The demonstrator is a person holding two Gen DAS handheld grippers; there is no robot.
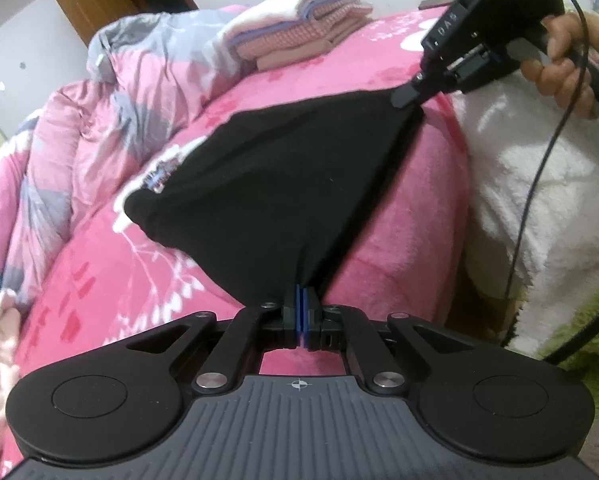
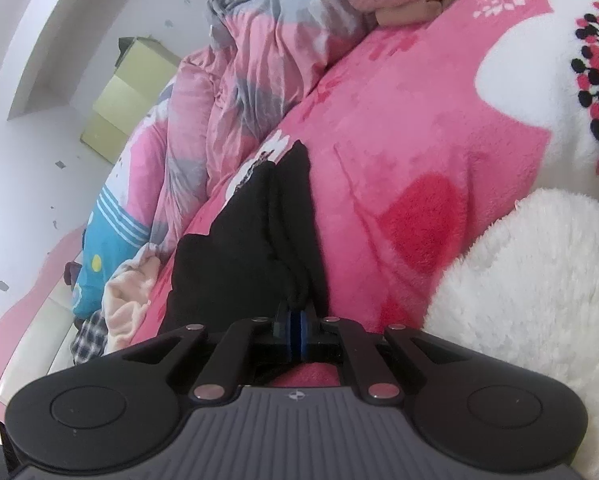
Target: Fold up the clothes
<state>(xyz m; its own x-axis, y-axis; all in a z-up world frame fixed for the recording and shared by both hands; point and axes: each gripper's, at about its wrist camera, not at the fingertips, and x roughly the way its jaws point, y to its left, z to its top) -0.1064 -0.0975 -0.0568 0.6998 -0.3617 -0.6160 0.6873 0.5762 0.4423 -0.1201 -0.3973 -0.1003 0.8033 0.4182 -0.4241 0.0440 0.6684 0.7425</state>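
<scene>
A black garment (image 1: pixel 271 184) with a small printed patch near its far left edge is stretched above the pink fleece blanket (image 1: pixel 139 264) on the bed. My left gripper (image 1: pixel 304 294) is shut on its near corner, blue pads pressed together over the cloth. My right gripper (image 1: pixel 405 98), held by a hand at the upper right, is shut on the opposite corner. In the right wrist view the right gripper (image 2: pixel 297 320) pinches a bunched black edge, and the garment (image 2: pixel 243 236) trails away to the left over the blanket (image 2: pixel 399 128).
A stack of folded pink, purple and white clothes (image 1: pixel 299 28) sits at the far side of the bed. A crumpled pink and grey quilt (image 1: pixel 99 120) lies along the left. A white fluffy blanket (image 1: pixel 539 184) covers the right side, with a black cable (image 1: pixel 539 168) hanging over it.
</scene>
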